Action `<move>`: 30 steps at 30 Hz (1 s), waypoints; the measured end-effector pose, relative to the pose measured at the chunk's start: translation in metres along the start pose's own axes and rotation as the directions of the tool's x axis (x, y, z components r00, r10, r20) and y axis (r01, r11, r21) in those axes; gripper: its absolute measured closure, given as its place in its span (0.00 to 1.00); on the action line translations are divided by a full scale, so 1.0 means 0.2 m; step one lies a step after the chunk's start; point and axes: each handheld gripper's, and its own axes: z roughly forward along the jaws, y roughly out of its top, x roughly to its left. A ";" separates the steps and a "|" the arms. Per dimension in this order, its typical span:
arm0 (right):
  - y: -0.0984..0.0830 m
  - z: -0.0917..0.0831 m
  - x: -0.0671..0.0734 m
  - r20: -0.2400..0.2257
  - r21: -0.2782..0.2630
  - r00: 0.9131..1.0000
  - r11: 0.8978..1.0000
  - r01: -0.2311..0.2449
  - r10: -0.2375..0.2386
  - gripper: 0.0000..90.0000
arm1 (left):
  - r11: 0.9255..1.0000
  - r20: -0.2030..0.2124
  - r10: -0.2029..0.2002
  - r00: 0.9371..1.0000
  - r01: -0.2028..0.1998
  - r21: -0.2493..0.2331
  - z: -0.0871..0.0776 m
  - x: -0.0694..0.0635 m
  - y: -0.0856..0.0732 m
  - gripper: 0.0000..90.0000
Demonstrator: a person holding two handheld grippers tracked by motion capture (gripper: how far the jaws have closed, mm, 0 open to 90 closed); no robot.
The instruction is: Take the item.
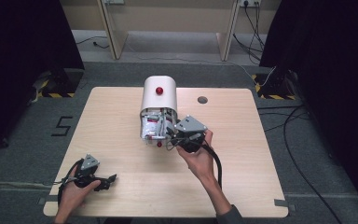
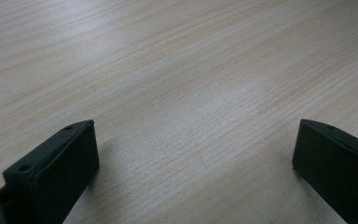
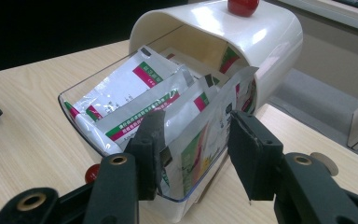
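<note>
Thin, soft, slippery packet (image 3: 205,140) standing up in the clear drawer (image 3: 81,126) of the white box (image 1: 159,95) on the counter (image 1: 121,149), best pinched at its top edge, right tongs (image 3: 193,149) half-shut around it, not yet pressing, left tongs (image 2: 191,158) spread wide.

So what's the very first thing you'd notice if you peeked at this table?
The white box with a red knob in the middle of the table, its clear drawer pulled out and stuffed with shiny packets. The right gripper reaches in, its jaws either side of one upright packet. The left gripper rests open near the table's front left corner.
</note>
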 end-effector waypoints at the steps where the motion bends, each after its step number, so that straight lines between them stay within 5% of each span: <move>1: 0.00 0.00 0.00 -0.002 0.000 1.000 1.000 -0.001 0.001 0.64 | 1.000 0.000 0.000 1.000 0.000 0.000 0.00 0.00 0.00 0.00; 19: 0.02 0.08 0.01 0.031 0.029 0.999 0.999 -0.013 0.012 0.69 | 1.000 0.000 0.000 1.000 0.000 0.000 0.00 0.00 0.00 0.00; 30: 0.01 0.10 0.01 0.037 0.029 0.999 0.999 -0.019 0.018 0.84 | 1.000 0.000 0.000 1.000 0.000 0.000 0.00 0.00 0.00 0.00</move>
